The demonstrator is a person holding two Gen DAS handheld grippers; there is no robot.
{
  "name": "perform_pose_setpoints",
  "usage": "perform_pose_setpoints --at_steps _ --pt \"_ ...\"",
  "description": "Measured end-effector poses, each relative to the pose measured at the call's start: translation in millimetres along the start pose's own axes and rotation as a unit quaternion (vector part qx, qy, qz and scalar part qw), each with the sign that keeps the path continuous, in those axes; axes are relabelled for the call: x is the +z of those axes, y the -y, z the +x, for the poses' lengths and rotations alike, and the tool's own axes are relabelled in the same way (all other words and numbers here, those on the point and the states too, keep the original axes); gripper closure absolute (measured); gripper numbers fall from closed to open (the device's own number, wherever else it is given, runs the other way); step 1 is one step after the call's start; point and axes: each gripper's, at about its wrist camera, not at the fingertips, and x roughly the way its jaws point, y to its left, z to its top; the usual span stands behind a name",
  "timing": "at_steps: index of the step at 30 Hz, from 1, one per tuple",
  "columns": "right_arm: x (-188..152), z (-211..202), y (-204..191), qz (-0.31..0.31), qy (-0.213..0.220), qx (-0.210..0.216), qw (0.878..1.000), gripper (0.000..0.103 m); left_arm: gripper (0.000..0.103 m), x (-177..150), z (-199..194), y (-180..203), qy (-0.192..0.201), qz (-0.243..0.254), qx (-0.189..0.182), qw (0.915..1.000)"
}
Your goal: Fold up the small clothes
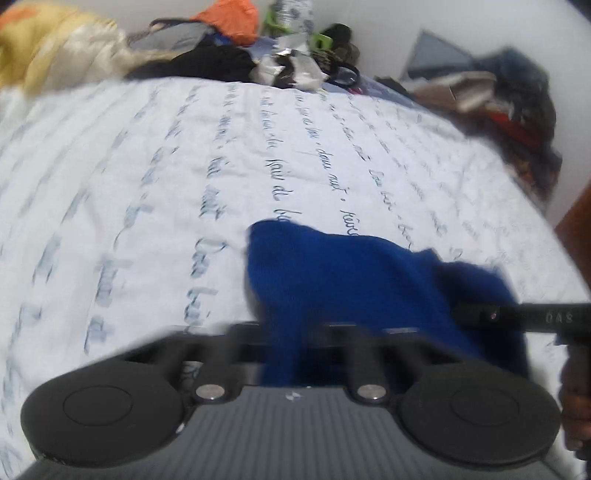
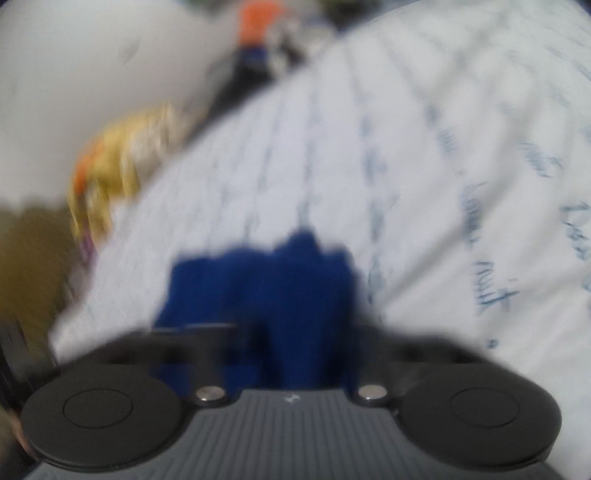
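Note:
A dark blue knit garment hangs between both grippers above the white bedsheet with blue script. In the left wrist view my left gripper is shut on one edge of it; the cloth drapes over and hides the fingertips. The other gripper's black finger reaches in from the right to the garment's far edge. In the blurred right wrist view my right gripper is shut on the blue garment, which bunches between the jaws and hides the fingertips.
A pile of clothes lies along the bed's far edge: yellow fabric, orange, black. Another heap of dark clothes lies at the right edge by the white wall. The yellow fabric also shows in the right wrist view.

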Motion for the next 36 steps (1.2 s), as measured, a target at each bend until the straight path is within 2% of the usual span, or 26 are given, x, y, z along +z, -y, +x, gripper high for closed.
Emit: perform_pose_setpoints --at_steps 2,4,6,7,8,9,10,11,13,14,16,18,21,22,23,24,26,29,32,33,34,35,36 --pt "-5.5 -5.8 -20.8 -0.071 0.021 -0.007 0.997 0.083 0.092 -8.5 -26.5 13.3 0.063 0.049 0.022 0.9966" --pt "-14.3 -31.6 -38.3 -0.126 0.051 0.032 0.99 0.084 0.092 -24.0 -57.9 22.1 0.13 0.102 0.031 0.9856" --pt "-19.7 -50.9 -45.0 -0.158 0.093 0.056 0.981 0.083 0.091 -30.6 -58.6 29.7 0.157 0.15 0.073 0.9734" --pt "-20.2 -52.8 -44.9 -0.169 0.122 0.049 0.977 0.081 0.09 -34.7 -52.3 32.1 0.167 0.174 0.097 0.9657" --pt "-20.8 -51.6 -44.3 -0.178 0.149 0.026 0.972 0.072 0.087 -39.8 -45.4 33.5 0.166 0.193 0.119 0.9597" --pt "-20.0 -48.6 -41.4 -0.178 0.152 -0.005 0.972 0.062 0.081 -44.2 -41.1 33.3 0.146 0.201 0.134 0.9592" --pt "-16.9 -45.0 -39.3 -0.161 0.127 -0.037 0.978 0.031 0.079 -49.4 -42.9 30.5 0.125 0.195 0.133 0.9636" --pt "-13.9 -43.9 -35.5 -0.136 0.09 -0.058 0.985 0.016 0.073 -56.9 -48.3 24.3 0.111 0.18 0.116 0.9706" --pt "-23.6 -54.9 -23.8 -0.105 0.049 -0.037 0.993 0.018 0.046 -76.4 -68.5 9.4 0.085 0.133 0.065 0.9854" --pt "-32.7 -63.6 -17.2 -0.089 0.034 -0.022 0.995 0.018 0.042 -86.4 -78.2 1.9 0.068 0.105 0.038 0.9913" --pt "-54.7 -73.6 -6.1 -0.043 -0.004 0.018 0.999 0.018 0.041 -103.8 -91.0 -10.1 0.027 0.042 -0.015 0.9986" --pt "-76.8 -69.5 -7.3 -0.023 -0.041 0.044 0.998 0.018 0.042 -122.6 -93.8 -18.7 -0.031 -0.02 -0.065 0.9972" --pt "-101.6 -73.1 -21.2 -0.048 -0.033 0.045 0.997 0.018 0.044 -137.0 -98.2 -18.3 -0.037 -0.061 -0.095 0.9929" --pt "-102.9 -69.9 -24.4 -0.049 -0.033 0.047 0.997 0.031 0.066 -136.9 -97.2 -15.9 -0.04 -0.064 -0.095 0.9926" --pt "-104.1 -65.4 -28.1 -0.05 -0.041 0.046 0.997 0.082 0.09 -133.2 -93.5 -12.5 -0.048 -0.061 -0.084 0.9934" --pt "-101.3 -55.8 -33.7 -0.057 -0.057 0.034 0.996 0.088 0.09 -130.2 -91.4 -9.4 -0.051 -0.057 -0.07 0.9946" --pt "-96.4 -53.4 -40.2 -0.082 -0.054 0.026 0.995 0.089 0.091 -121.2 -99.7 -2.9 -0.045 -0.041 -0.054 0.9967" --pt "-98.6 -84.5 -52.7 -0.102 -0.024 0.044 0.994 0.089 0.092 -119.5 -146.1 6.1 0.007 0.003 -0.06 0.9982" --pt "-114.1 -118.5 -54.9 -0.11 -0.016 0.071 0.991 0.088 0.089 -139.4 -169.7 8.3 0.003 0.053 -0.073 0.9959" --pt "-122.8 -118.7 -52.0 -0.107 -0.029 0.072 0.991 0.088 0.077 -149.9 -166.4 7.9 -0.012 0.076 -0.069 0.9946" --pt "-129.6 -112.5 -49.1 -0.108 -0.048 0.064 0.991 0.082 0.073 -158.5 -160.3 5.4 -0.024 0.09 -0.055 0.9941" --pt "-134.1 -105.7 -44.2 -0.109 -0.066 0.044 0.991 0.079 0.068 -164.4 -155.4 1.1 -0.028 0.092 -0.03 0.9949" --pt "-131.5 -101.7 -39.0 -0.1 -0.072 0.018 0.992 0.076 0.055 -163.0 -150.3 -3.1 -0.023 0.085 -0.006 0.9961"
